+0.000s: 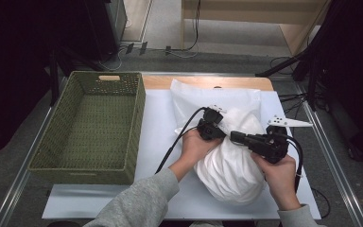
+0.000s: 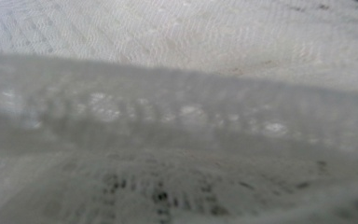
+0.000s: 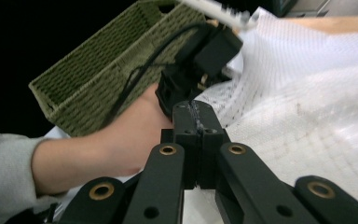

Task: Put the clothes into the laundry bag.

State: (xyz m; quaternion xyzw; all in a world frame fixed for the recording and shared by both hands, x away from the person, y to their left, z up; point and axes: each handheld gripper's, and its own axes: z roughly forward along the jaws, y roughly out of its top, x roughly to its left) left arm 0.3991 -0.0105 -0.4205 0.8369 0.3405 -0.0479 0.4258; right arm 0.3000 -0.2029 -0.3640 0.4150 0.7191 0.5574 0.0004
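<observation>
Both claws, the left claw (image 1: 216, 124) and the right claw (image 1: 236, 137), are pressing together on the white bag (image 1: 229, 163). Next, lifting it into the basket (image 1: 94, 168) is probably needed.

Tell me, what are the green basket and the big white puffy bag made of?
The green basket looks woven, maybe from paper cord or dyed straw: its walls show a tight matte plaiting. The white bag seems to be mesh fabric, maybe with some plastic film; the right gripper view shows a fine grid weave and a faint sheen.
</observation>
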